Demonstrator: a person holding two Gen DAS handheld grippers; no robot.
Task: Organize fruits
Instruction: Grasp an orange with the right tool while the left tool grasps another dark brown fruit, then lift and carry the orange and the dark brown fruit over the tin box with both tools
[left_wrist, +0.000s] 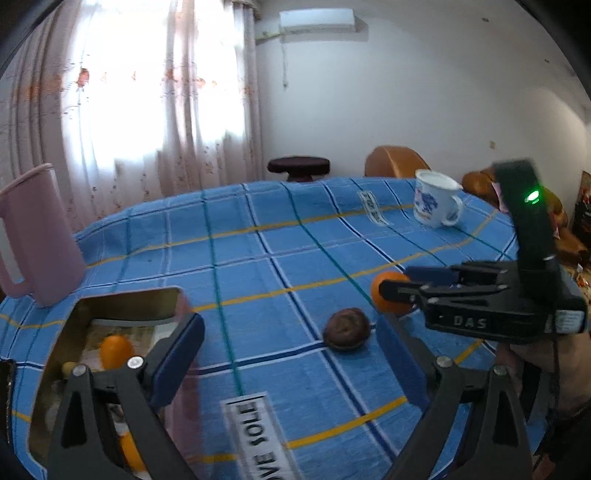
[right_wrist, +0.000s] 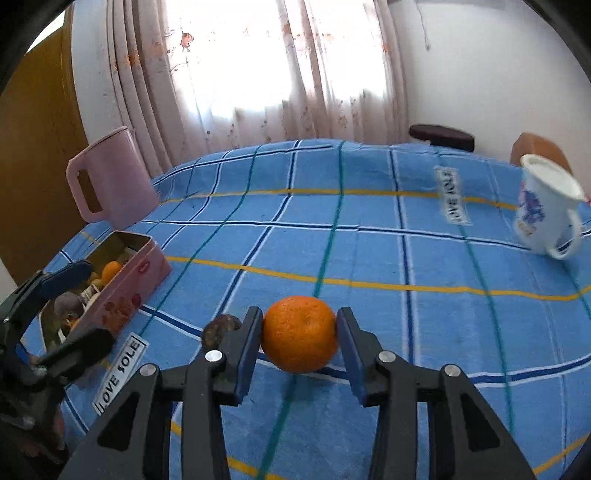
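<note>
My right gripper (right_wrist: 299, 332) is shut on an orange (right_wrist: 299, 334), with its blue pads pressing both sides just above the blue checked cloth. In the left wrist view the same orange (left_wrist: 382, 301) shows at the right, between the right gripper's (left_wrist: 397, 284) fingers. A dark brown fruit (left_wrist: 346, 328) lies on the cloth beside it, left of the orange (right_wrist: 219, 328). My left gripper (left_wrist: 290, 323) stands wide open with nothing between its fingers, next to an open pink tin box (left_wrist: 129, 295) that holds an orange fruit (left_wrist: 116, 350) and other small pieces. From the right wrist, the tin (right_wrist: 125, 291) and the left gripper (right_wrist: 74, 310) sit at the far left.
A pink pitcher (left_wrist: 37, 236) stands behind the tin at the table's left edge. A white mug with a blue print (left_wrist: 436, 203) sits at the far right. Beyond the far edge are a dark round stool (left_wrist: 298, 166) and curtains.
</note>
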